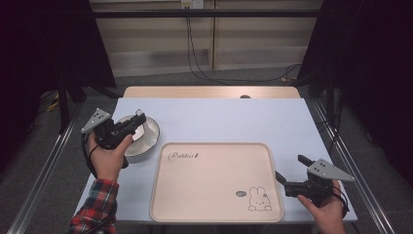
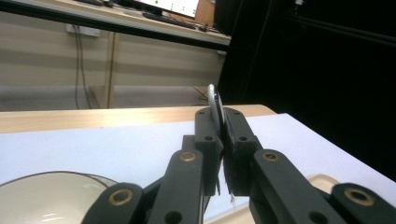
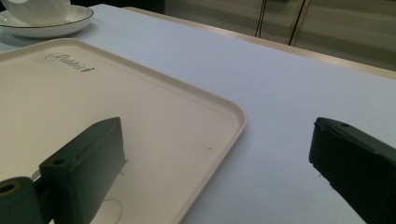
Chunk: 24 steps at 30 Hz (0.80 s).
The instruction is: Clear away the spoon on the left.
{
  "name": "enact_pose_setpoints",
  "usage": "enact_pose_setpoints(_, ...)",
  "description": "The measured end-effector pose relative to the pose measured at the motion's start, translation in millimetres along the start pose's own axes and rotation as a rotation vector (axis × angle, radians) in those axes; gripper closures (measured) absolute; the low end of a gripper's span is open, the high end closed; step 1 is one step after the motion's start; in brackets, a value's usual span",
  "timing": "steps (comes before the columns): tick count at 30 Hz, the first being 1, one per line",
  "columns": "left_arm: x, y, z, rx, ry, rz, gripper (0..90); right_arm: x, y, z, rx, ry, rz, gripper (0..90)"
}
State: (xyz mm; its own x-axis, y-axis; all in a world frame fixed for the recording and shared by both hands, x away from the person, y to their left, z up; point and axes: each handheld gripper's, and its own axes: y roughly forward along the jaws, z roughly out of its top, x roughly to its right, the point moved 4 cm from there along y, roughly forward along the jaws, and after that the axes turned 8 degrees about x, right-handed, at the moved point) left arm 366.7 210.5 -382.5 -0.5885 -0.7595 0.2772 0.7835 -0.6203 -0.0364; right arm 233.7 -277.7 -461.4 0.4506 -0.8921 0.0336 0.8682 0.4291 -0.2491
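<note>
- Left gripper [image 1: 139, 118] — jaws pinching the cup handle [image 2: 214, 100], over the saucer [image 1: 152, 138] left of the tray [image 1: 214, 204].
- Right gripper [image 1: 291, 169] — jaws spread wide, at the tray's right edge, holding nothing.

Grey floor [image 1: 160, 78] behind the counter [image 1: 219, 117]. Pale panelled wall [image 1: 156, 39] with black cables [image 1: 195, 53] hanging down. Dark curtains [image 1: 360, 58] on both sides. Dim light.

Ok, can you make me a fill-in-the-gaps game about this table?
The cream tray has a drawing of a ____ in one corner.
The right hand-held gripper has its jaws ____.
The left hand-held gripper is ____ on a thin thing.
Missing words: rabbit; open; shut.
</note>
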Motion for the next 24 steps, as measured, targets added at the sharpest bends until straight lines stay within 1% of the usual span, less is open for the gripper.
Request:
enact_pose_setpoints(1,1.9,0.2,-0.9,-0.005,-0.001,-0.003,85.7,-0.1,0.1,-0.1,-0.002,0.001,0.000,3.0)
enact_pose_setpoints(2,4.0,0.2,-2.3,-0.009,-0.002,-0.021,85.8,-0.4,0.1,-0.3,-0.004,0.002,-0.001,3.0)
enact_pose_setpoints(3,6.9,0.8,-4.4,-0.016,-0.010,-0.024,85.8,-0.6,0.2,-0.3,-0.003,0.003,0.000,3.0)
enact_pose_setpoints(4,9.7,1.2,-6.0,-0.019,-0.023,-0.046,85.7,-0.8,0.3,-0.3,-0.004,0.003,0.002,3.0)
enact_pose_setpoints(6,12.4,1.6,-7.6,-0.025,-0.021,-0.054,85.7,-1.0,0.3,-0.4,-0.004,0.001,-0.001,3.0)
enact_pose_setpoints(7,17.0,2.1,-10.7,-0.036,-0.018,-0.075,85.8,-1.1,0.3,-0.4,-0.004,-0.001,0.001,3.0)
enact_pose_setpoints(8,18.4,2.2,-11.7,-0.041,-0.017,-0.075,85.8,-1.2,0.5,-0.3,-0.002,0.000,0.002,3.0)
enact_pose_setpoints(9,20.2,2.4,-12.9,-0.040,-0.017,-0.082,85.8,-1.3,0.6,-0.3,-0.003,-0.001,0.004,3.0)
enact_pose_setpoints(11,23.1,1.6,-15.7,-0.055,-0.017,-0.102,85.8,-1.6,0.9,-0.3,-0.004,-0.004,0.006,3.0)
enact_pose_setpoints(12,23.1,1.6,-15.7,-0.055,-0.017,-0.102,85.7,-1.6,1.0,-0.4,-0.004,-0.007,0.006,3.0)
enact_pose_setpoints(13,27.9,1.6,-19.6,-0.057,-0.029,-0.106,85.8,-1.6,1.2,-0.4,-0.004,-0.010,0.006,3.0)
enact_pose_setpoints(14,29.8,1.3,-21.7,-0.068,-0.026,-0.113,85.8,-1.8,1.1,-0.6,-0.006,-0.011,0.007,3.0)
enact_pose_setpoints(15,31.3,1.4,-23.8,-0.071,-0.028,-0.133,85.7,-1.9,1.2,-0.5,-0.004,-0.010,0.010,3.0)
enact_pose_setpoints(16,33.5,1.6,-25.6,-0.076,-0.033,-0.134,85.7,-2.1,1.1,-0.5,-0.005,-0.008,0.010,3.0)
enact_pose_setpoints(17,34.7,1.3,-27.0,-0.082,-0.028,-0.145,85.8,-2.2,1.1,-0.4,-0.005,-0.008,0.010,3.0)
enact_pose_setpoints(18,37.3,1.3,-28.9,-0.081,-0.034,-0.144,85.7,-2.2,1.4,-0.4,-0.004,-0.011,0.012,3.0)
enact_pose_setpoints(20,40.1,0.8,-31.4,-0.092,-0.034,-0.155,85.7,-2.5,1.5,-0.7,-0.006,-0.013,0.013,3.0)
enact_pose_setpoints(21,41.9,0.1,-33.1,-0.098,-0.026,-0.170,85.8,-2.8,1.4,-0.6,-0.007,-0.015,0.014,3.0)
enact_pose_setpoints(22,44.5,0.5,-34.1,-0.094,-0.039,-0.171,85.7,-2.9,1.2,-0.5,-0.005,-0.016,0.013,3.0)
enact_pose_setpoints(24,48.3,-0.1,-36.0,-0.099,-0.042,-0.188,85.7,-3.3,1.4,-0.2,-0.001,-0.017,0.020,3.0)
